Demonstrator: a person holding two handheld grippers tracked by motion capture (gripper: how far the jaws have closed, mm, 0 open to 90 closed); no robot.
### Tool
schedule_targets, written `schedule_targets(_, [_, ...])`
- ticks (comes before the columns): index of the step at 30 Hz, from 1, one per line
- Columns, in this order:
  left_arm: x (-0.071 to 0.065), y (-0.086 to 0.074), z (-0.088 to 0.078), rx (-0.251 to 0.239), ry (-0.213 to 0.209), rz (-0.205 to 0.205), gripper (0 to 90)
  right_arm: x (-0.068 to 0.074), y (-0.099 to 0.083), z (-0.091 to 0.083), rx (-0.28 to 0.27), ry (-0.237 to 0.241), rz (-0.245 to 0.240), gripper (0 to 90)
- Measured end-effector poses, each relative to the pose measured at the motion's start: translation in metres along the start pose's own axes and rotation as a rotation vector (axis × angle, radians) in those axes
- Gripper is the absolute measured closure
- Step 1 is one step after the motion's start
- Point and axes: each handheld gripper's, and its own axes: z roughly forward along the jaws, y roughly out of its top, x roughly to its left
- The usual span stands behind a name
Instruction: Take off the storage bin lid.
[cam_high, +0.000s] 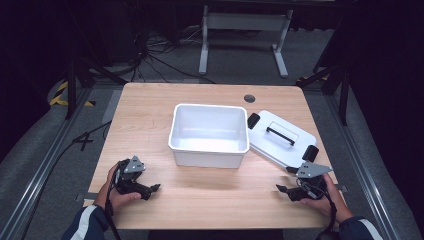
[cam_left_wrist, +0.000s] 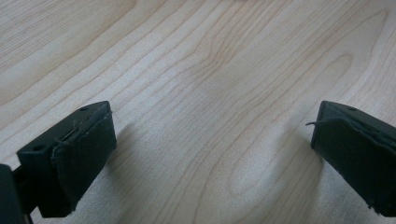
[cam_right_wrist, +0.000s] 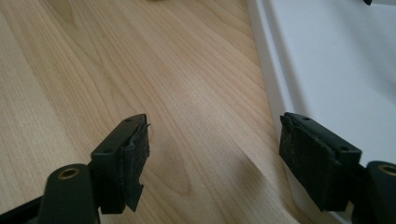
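Observation:
A white plastic bin (cam_high: 209, 134) stands open and empty in the middle of the wooden table (cam_high: 150, 105). Its white lid (cam_high: 280, 137), with a black handle and black clips, lies flat to the bin's right. My left gripper (cam_high: 155, 189) rests at the front left, held by a hand, jaws open over bare wood (cam_left_wrist: 210, 121). My right gripper (cam_high: 281, 189) rests at the front right, just in front of the lid's near corner. Its jaws are open with nothing between them, and the lid's white edge (cam_right_wrist: 327, 70) runs along the right jaw.
A round cable hole (cam_high: 249, 98) sits near the table's far edge. Behind the table, on the grey floor, are cables and a white desk frame (cam_high: 245, 35). Bare wood stretches between the two grippers in front of the bin.

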Motion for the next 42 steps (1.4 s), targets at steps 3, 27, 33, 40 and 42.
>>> schedule_targets(3, [-0.0002,-0.0001,0.0001,-0.001,-0.001,-0.004,0.4,0.0000,-0.0049,0.0042,0.007,0.017,0.024,23.9])
schedule_targets(27, [-0.0001,0.0000,0.0003,0.001,-0.006,-0.003,0.3,-0.0035,-0.0103,0.0079,-0.008,0.062,0.083,20.9])
schedule_targets(33, [-0.0005,0.0004,0.0006,0.000,-0.005,-0.009,0.4,-0.0035,-0.0104,0.0079,-0.009,0.062,0.083,20.9])
schedule_targets(40, [0.0011,0.0014,0.0008,0.004,0.008,-0.012,0.3,-0.0035,-0.0103,0.0079,-0.008,0.062,0.083,20.9])
schedule_targets(42, [0.0011,0.0014,0.0005,0.009,0.007,-0.016,0.3,-0.0035,-0.0103,0.0079,-0.008,0.062,0.083,20.9])
